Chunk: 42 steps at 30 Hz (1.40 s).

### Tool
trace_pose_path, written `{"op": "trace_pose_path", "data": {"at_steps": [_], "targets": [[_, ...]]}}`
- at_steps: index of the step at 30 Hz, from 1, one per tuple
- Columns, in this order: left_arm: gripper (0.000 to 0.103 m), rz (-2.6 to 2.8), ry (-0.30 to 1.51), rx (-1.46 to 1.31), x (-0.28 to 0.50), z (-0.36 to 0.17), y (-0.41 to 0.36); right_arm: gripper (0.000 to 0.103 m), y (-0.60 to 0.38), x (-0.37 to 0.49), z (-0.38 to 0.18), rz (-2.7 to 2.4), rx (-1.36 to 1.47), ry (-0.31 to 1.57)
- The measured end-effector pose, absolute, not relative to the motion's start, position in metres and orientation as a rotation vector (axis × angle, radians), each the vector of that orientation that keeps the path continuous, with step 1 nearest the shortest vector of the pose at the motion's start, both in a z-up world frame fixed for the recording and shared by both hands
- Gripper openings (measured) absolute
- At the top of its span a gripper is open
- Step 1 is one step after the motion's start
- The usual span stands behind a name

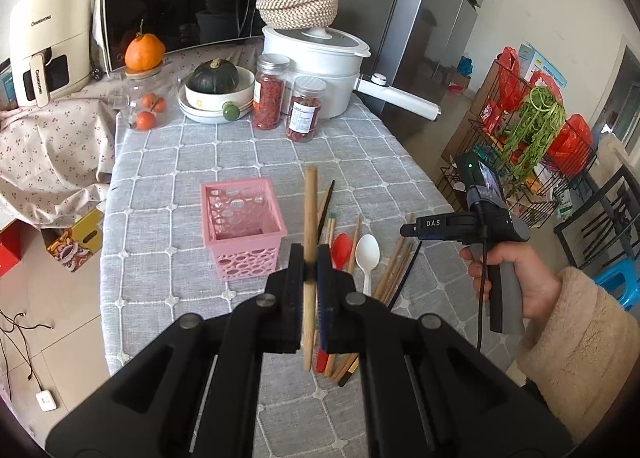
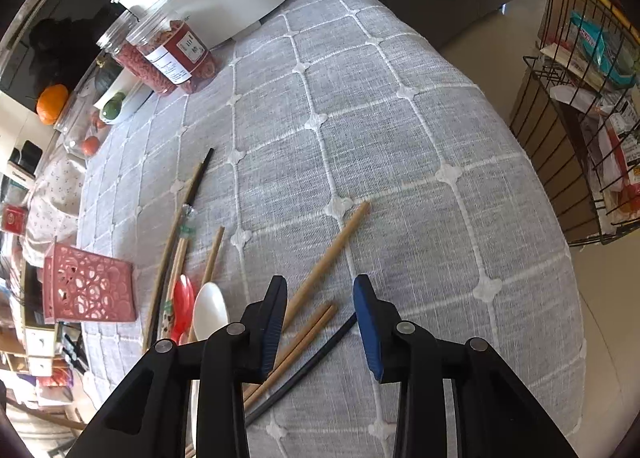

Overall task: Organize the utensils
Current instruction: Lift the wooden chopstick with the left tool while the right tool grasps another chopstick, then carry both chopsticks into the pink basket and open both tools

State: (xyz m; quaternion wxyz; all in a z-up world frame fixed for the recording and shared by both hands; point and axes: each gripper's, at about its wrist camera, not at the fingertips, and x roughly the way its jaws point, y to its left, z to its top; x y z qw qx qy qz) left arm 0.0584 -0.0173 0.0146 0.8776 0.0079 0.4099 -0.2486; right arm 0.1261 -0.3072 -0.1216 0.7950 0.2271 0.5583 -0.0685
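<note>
Left gripper [image 1: 310, 258]: jaws clamped on a single wooden chopstick [image 1: 310, 218], which stands nearly upright between the pads, its upper end toward twelve o'clock and its lower end hanging below the jaws, clear of the tablecloth [image 1: 180, 178].

Right gripper [image 2: 320, 290]: jaws stand partly apart with nothing between the pads. It points steeply down over the cloth, above a small group of chopsticks. In the left wrist view it is seen at three o'clock, held by a hand [image 1: 516, 278] in a fleecy sleeve [image 1: 580, 346].

Pink basket [image 1: 242, 228]: upright on the cloth at ten o'clock from the left gripper, just beside the utensil pile; its visible interior appears empty.

Loose utensils: lying flat on the cloth to the right of the basket. A red spoon [image 1: 341, 248] and a white spoon [image 1: 367, 254] lie side by side, near each other; whether they touch cannot be told. Several wooden chopsticks [image 2: 328, 262] and one dark chopstick [image 2: 316, 362] lie beneath the right gripper, running toward one o'clock in the right wrist view.

Background, at twelve o'clock in the left wrist view: two jars [image 1: 270, 92] of red contents, a white pot [image 1: 316, 58] topped by a woven basket [image 1: 298, 6], a bowl holding a dark squash [image 1: 214, 76], and a microwave [image 1: 180, 6].
</note>
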Motion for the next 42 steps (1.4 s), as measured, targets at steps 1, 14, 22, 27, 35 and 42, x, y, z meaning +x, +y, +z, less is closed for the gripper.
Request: {"op": "trace_pose_path", "data": {"at_steps": [1, 14, 22, 27, 35, 42], "targets": [[0.007, -0.517, 0.861, 0.016, 0.060, 0.013, -0.016, 0.035, -0.307, 0.130, -0.125, -0.153, 0.488, 1.205], [0.007, -0.493, 0.860, 0.008, 0.058, 0.008, -0.010, 0.012, -0.276, 0.146, -0.131, -0.323, 0.235, 1.183], [0.007, -0.474, 0.835, 0.002, 0.056, 0.015, -0.001, 0.005, -0.295, 0.129, -0.104, -0.201, 0.368, 1.075], [0.007, -0.441, 0.736, -0.068, 0.055, 0.044, 0.018, 0.005, -0.286, 0.111, -0.052, -0.099, 0.395, 0.967], [0.007, -0.336, 0.487, -0.216, 0.054, 0.077, 0.041, 0.005, -0.246, 0.070, 0.030, 0.027, 0.351, 0.763], [0.007, -0.291, 0.397, -0.252, 0.079, 0.070, 0.037, 0.005, -0.224, 0.060, 0.066, 0.060, 0.335, 0.626]]}}
